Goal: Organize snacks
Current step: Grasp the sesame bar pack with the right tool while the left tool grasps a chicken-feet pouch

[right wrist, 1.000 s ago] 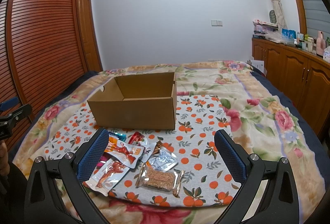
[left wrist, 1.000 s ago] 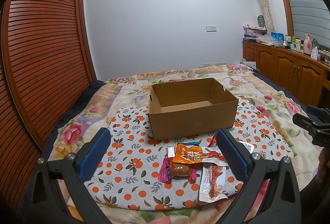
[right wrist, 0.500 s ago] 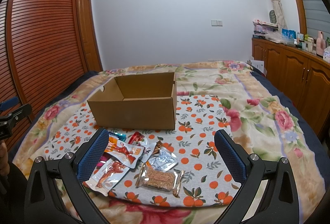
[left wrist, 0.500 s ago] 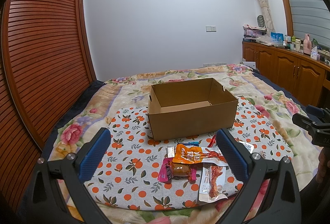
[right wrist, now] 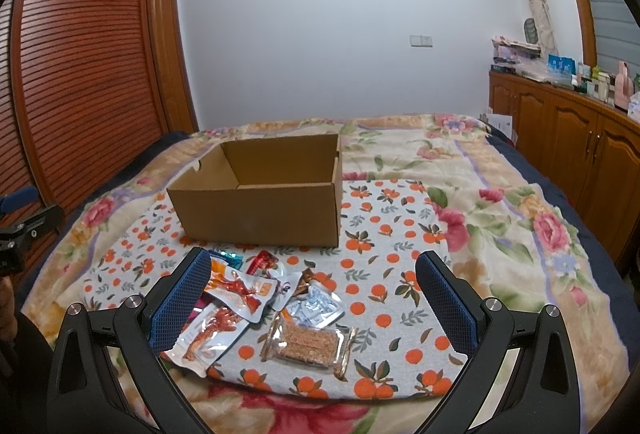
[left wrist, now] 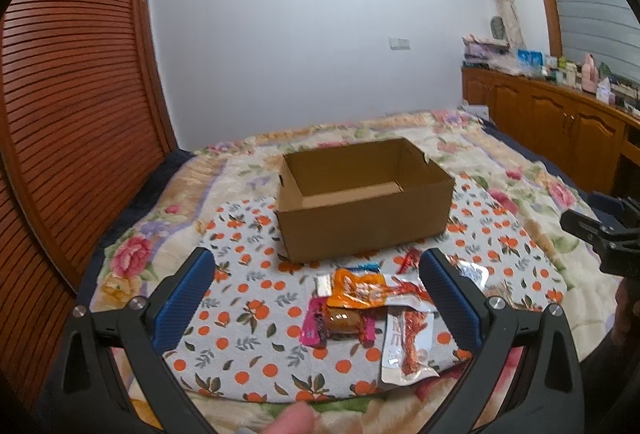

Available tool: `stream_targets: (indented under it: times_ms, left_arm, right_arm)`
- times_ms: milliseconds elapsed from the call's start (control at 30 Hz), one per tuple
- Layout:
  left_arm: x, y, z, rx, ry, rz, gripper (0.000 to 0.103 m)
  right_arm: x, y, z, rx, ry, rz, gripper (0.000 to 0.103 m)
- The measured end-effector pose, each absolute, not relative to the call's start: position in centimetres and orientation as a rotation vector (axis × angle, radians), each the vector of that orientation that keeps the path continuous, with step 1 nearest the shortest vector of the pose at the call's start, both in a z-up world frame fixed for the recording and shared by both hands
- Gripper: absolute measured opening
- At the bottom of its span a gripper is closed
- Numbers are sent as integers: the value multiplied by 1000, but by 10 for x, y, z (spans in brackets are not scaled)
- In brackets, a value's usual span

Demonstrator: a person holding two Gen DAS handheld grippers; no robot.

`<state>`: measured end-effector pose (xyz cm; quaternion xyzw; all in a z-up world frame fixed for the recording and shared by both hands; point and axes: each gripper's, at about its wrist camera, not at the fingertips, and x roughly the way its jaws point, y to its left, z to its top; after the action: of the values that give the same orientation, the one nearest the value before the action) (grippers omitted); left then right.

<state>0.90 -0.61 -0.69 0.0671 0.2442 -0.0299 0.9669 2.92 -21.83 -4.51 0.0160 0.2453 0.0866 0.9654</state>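
Note:
An empty brown cardboard box (left wrist: 366,200) (right wrist: 264,194) stands on an orange-print cloth (left wrist: 256,314) (right wrist: 384,234) on a bed. In front of it lies a heap of snack packets: an orange packet (left wrist: 358,290), a pink-wrapped snack (left wrist: 340,322), a clear chicken-foot packet (left wrist: 408,342) (right wrist: 212,334), a grain bar (right wrist: 308,344) and a silver sachet (right wrist: 316,308). My left gripper (left wrist: 316,294) hovers open above the packets, nothing between its fingers. My right gripper (right wrist: 312,298) hovers open over the same heap, holding nothing.
A slatted wooden wardrobe (left wrist: 72,106) runs along the left. Wooden cabinets (right wrist: 572,146) with clutter on top line the right wall. The floral bedspread (right wrist: 500,202) stretches right of the cloth. The other gripper shows at each view's edge (left wrist: 600,234) (right wrist: 24,234).

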Motion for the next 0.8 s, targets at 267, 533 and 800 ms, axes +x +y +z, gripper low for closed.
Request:
stream_targets:
  times_ms: [267,533,800]
  left_arm:
    - [43,-31,-37,164,686,-205,103]
    - [76,-53,-80,165,886,-299,100]
    - [106,-62,-127,128,1076,-345,84]
  right_arm:
    - [61,-224,-62,-10,575,189,103]
    - [96,-226,-91,-77,690,234,103]
    - [116,-216,-119,-156,811,330,103]
